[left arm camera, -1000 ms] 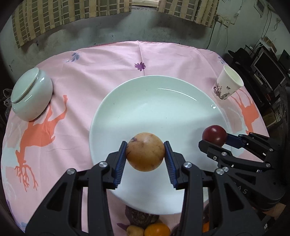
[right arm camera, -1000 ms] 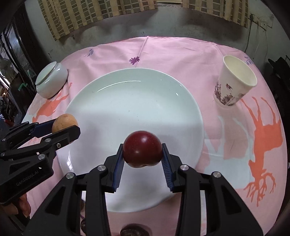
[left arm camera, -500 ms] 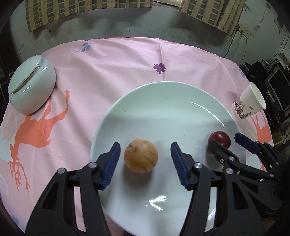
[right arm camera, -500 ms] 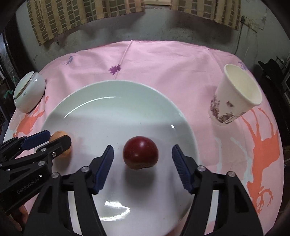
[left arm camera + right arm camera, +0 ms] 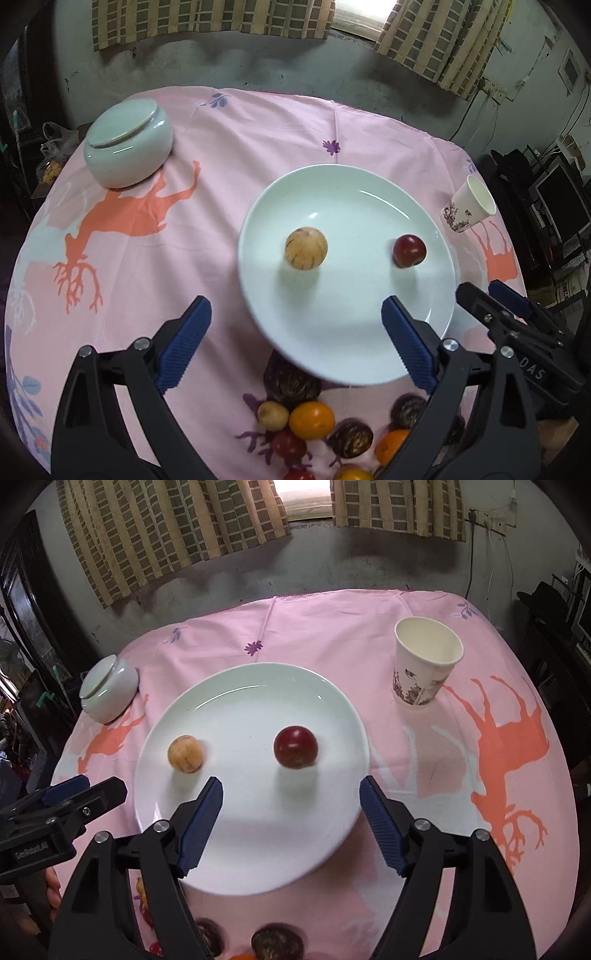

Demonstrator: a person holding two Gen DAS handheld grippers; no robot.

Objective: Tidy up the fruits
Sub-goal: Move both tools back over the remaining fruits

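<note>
A white plate (image 5: 332,332) (image 5: 240,842) lies on the pink cloth. On it rest a tan round fruit (image 5: 306,248) (image 5: 185,754) and a dark red fruit (image 5: 409,250) (image 5: 295,747), apart from each other. My left gripper (image 5: 297,341) is open and empty, held above the plate's near edge. My right gripper (image 5: 291,823) is open and empty, above the plate's near side; it also shows at the right of the left wrist view (image 5: 495,306). A pile of loose fruits (image 5: 317,424) lies on the cloth by the plate's near edge.
A lidded white ceramic jar (image 5: 127,142) (image 5: 108,689) stands at the far left of the table. A paper cup (image 5: 468,205) (image 5: 424,662) stands at the far right. Dark furniture and a monitor stand beyond the table's right edge.
Both grippers opened, let their fruits go onto the plate, and have pulled back and up. The tan fruit and the red fruit now lie free on the plate.
</note>
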